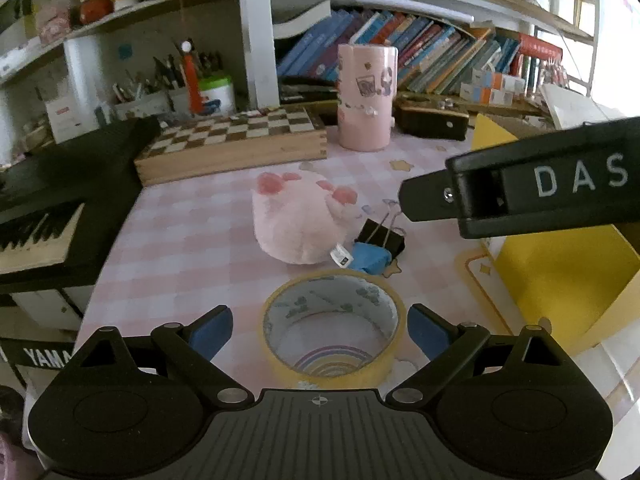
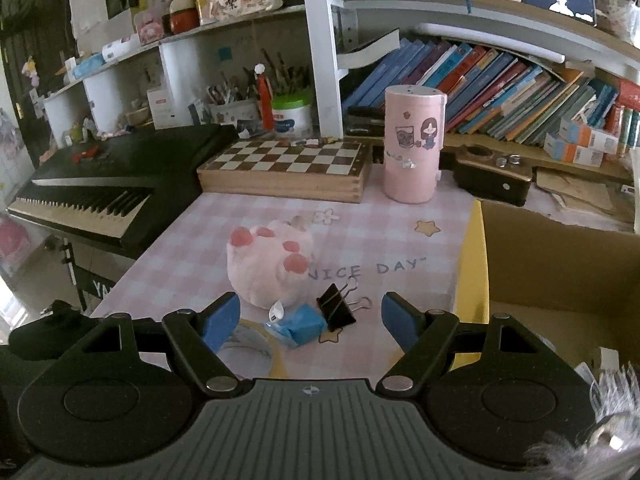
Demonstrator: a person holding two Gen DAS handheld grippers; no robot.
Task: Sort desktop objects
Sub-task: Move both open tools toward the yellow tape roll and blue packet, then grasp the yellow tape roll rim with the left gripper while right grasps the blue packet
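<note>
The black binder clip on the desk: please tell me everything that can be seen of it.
The binder clip is black, with two silver wire handles, one raised and one lying on the pink checked mat. It looks like metal. It rests tilted on the mat, touching or nearly touching the blue packet, near the pink plush toy. No fingers touch it.

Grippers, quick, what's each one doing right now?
Left gripper: open, around the tape roll, not gripping.
Right gripper: open, holding nothing.
</note>
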